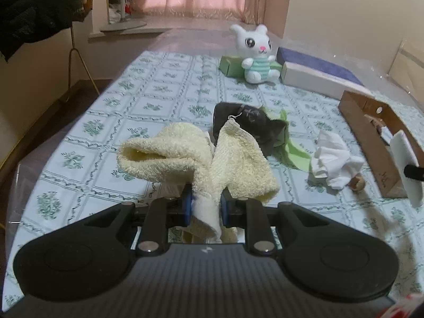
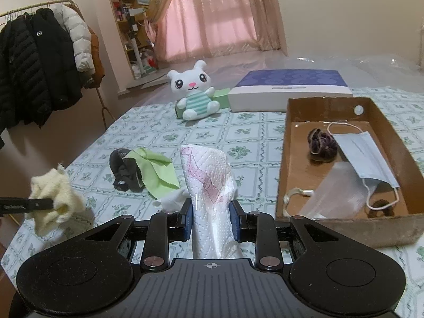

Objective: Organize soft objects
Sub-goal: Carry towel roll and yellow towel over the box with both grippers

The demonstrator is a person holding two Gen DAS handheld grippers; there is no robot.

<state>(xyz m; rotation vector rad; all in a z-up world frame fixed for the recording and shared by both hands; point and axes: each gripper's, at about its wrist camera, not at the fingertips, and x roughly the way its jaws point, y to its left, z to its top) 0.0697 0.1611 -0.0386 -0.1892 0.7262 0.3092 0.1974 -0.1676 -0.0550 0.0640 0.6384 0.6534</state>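
A: Left gripper (image 1: 204, 206)?
B: Closed on cream towel (image 1: 196, 156), frame centre, above tablecloth (image 1: 132, 98).
A: Right gripper (image 2: 210, 217)?
B: Clamped on paper towel (image 2: 209, 185), lower centre; cardboard box (image 2: 294, 159) at right holds face mask (image 2: 368, 159).

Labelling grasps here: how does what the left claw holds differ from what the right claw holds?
The left claw grips a cream towel, thick, fuzzy terry; the right claw grips a paper towel, thin, white and embossed. The cream towel is plain, the paper towel carries a pink print. The cream towel flops out sideways; the paper towel stands upright. Both are pinched and lifted off the table.
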